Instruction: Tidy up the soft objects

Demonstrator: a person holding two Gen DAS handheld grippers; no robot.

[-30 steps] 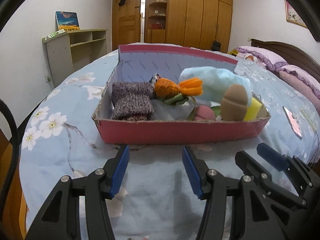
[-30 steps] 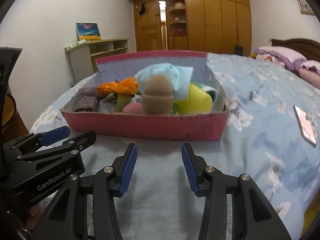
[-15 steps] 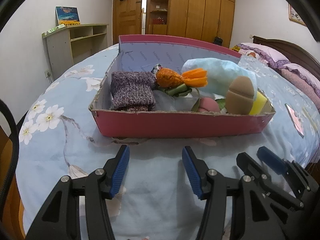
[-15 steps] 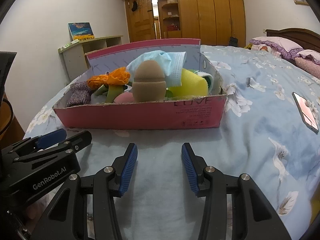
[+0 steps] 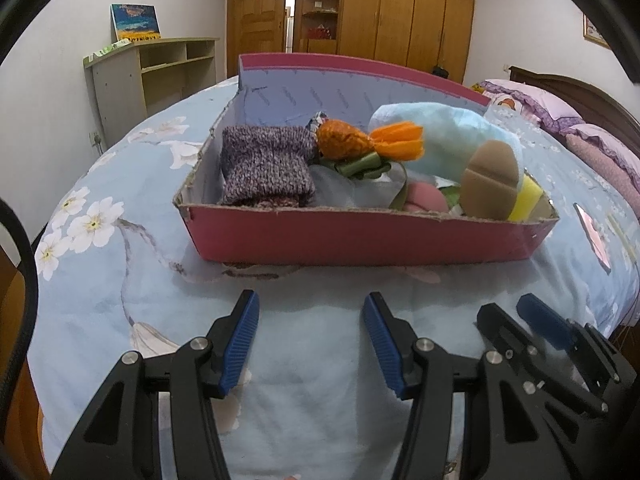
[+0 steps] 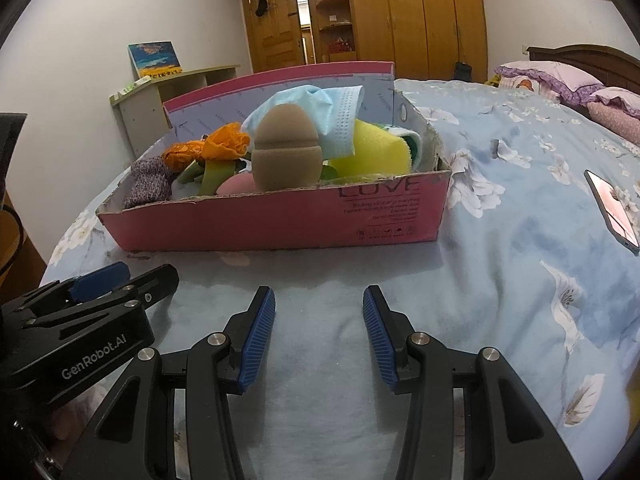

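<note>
Blue ribbed pads are lining both pairs of black fingers. Left gripper [image 5: 310,336]: jaws standing wide apart, holding nothing, hovering low over the bedspread [image 5: 120,300] on the near side of the box. Right gripper [image 6: 319,330]: jaws likewise standing wide, gripping nothing, sitting just right of the left gripper, which is showing at the left edge of the right wrist view.

Pink cardboard box [image 5: 360,236]: resting on the floral blue bedspread just beyond both grippers, its tall back flap rising on the far side, the word LOVE showing on the right part of its near wall in the right wrist view.

Contents, left to right:
- Purple knitted piece [image 5: 266,166], folded, lying in the left end of the box.
- Orange fabric flower [image 5: 368,144] with green ribbon, lying mid-box beside the knit.
- Pink rounded item [image 5: 426,198], sitting low against the near wall.
- Tan egg-shaped sponge [image 6: 286,150], standing upright near the front wall.
- Light blue face mask [image 6: 332,116], draping behind and above the sponge.
- Yellow sponge [image 6: 376,156], filling the right end.

Surroundings: phone [image 6: 612,210] lying on the bedspread well right of the box; pale shelf unit [image 5: 152,72] standing at far left against the wall; wooden wardrobe [image 5: 400,16] lining the far wall.
</note>
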